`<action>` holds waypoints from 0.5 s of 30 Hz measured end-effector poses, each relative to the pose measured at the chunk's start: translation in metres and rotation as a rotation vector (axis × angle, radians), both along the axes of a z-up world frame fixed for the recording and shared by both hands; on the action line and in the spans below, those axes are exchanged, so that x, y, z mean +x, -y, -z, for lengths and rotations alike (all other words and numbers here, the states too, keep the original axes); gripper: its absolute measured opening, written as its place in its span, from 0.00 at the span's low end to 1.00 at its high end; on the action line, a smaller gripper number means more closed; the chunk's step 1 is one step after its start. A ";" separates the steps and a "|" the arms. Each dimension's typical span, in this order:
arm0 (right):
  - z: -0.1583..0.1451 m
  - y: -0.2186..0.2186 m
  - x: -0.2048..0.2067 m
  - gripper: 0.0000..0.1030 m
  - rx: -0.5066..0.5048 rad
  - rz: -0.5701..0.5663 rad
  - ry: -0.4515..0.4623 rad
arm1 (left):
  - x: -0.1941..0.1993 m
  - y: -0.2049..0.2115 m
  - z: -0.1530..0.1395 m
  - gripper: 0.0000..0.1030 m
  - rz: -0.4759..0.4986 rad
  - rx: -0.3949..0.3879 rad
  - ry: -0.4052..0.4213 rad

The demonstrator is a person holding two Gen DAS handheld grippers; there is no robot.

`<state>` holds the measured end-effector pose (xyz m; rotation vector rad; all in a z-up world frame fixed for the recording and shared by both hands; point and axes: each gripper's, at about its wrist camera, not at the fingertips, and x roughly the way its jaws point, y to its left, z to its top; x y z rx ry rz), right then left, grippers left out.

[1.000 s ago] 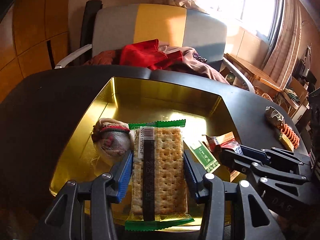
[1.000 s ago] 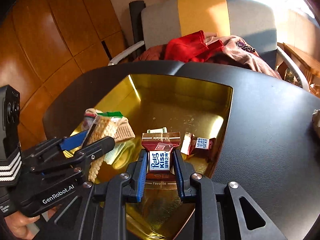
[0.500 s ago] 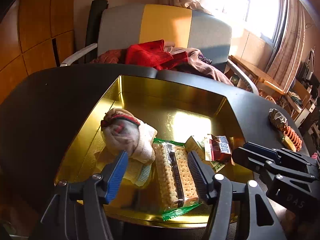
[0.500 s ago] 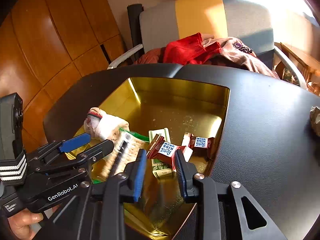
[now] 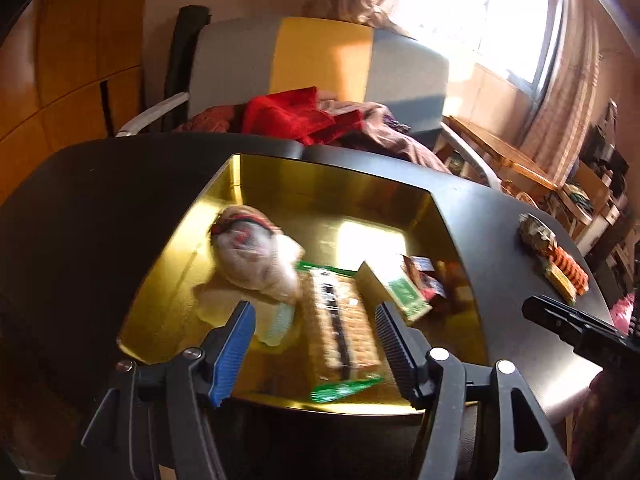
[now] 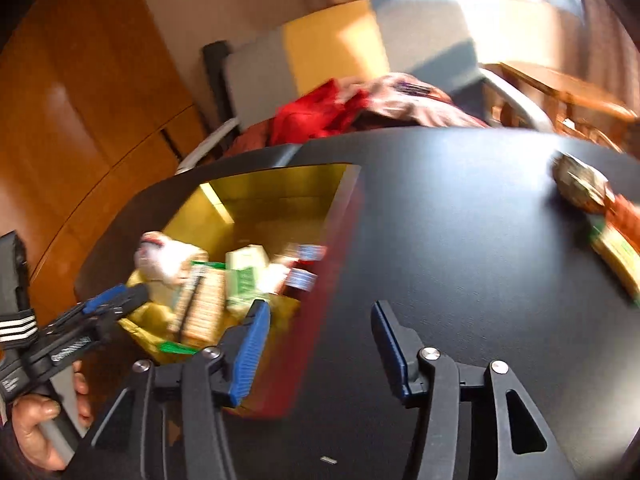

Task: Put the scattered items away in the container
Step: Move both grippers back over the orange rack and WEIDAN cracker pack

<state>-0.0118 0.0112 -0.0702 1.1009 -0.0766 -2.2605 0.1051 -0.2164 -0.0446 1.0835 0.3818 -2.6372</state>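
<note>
Both grippers are spread and hold nothing: the left gripper [image 5: 316,340] hangs over the near edge of the gold tray [image 5: 340,184], and the right gripper [image 6: 320,340] is over bare black tabletop [image 6: 460,240] just right of the tray. Inside the tray lie a cracker pack [image 5: 340,328], a rolled sock [image 5: 252,252], a green-and-white packet [image 5: 400,292] and chocolate wrappers [image 5: 424,280]. Well right of the tray, a crumpled wrapper [image 5: 536,232], an orange spring-shaped item [image 5: 568,268] and a green-edged packet [image 6: 616,260] lie on the tabletop.
</note>
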 end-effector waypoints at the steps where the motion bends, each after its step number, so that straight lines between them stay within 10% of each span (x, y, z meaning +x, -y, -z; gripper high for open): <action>1: 0.003 -0.014 -0.003 0.56 0.003 0.034 0.006 | -0.003 -0.008 -0.001 0.62 0.029 0.001 0.001; 15: 0.004 -0.199 -0.091 0.60 0.054 0.376 -0.030 | -0.066 -0.132 -0.002 0.62 0.383 -0.003 0.079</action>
